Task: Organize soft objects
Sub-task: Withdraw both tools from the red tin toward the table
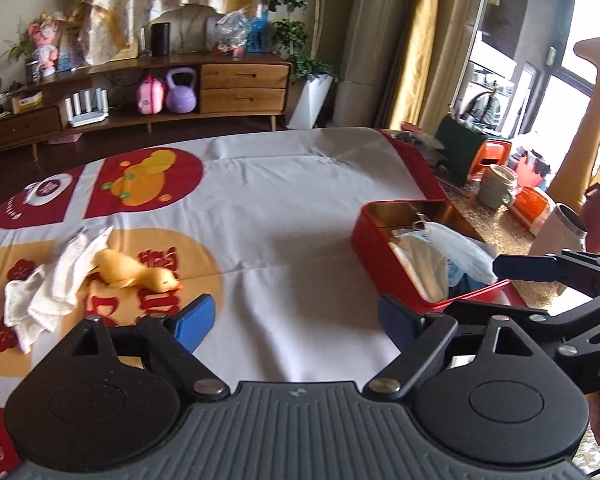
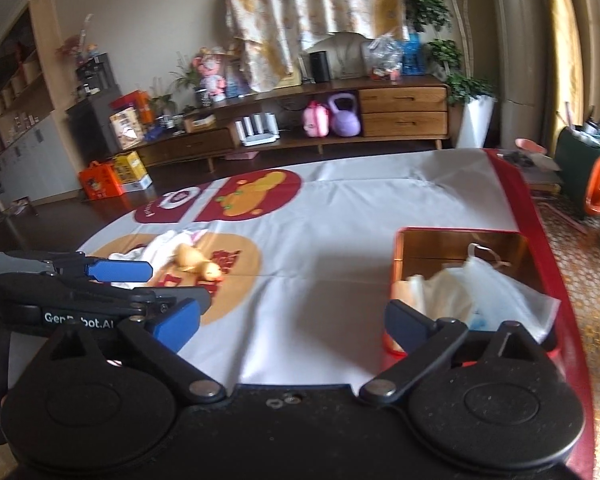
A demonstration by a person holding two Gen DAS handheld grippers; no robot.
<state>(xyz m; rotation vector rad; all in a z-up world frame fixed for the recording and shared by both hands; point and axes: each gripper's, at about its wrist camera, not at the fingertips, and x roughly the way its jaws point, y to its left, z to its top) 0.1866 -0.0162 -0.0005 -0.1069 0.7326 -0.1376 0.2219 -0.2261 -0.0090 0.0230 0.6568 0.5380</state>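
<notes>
A red tin box sits at the right of the cloth-covered table and holds a white plastic bag and other soft items. A yellow plush duck lies at the left beside a crumpled white cloth. My left gripper is open and empty above the table middle. My right gripper is open and empty, its right finger in front of the box. Each gripper shows in the other's view: the right gripper and the left gripper.
The tablecloth is white with red and orange prints. A mug, orange containers and a metal cup stand right of the table. A wooden sideboard with a purple kettlebell lines the far wall.
</notes>
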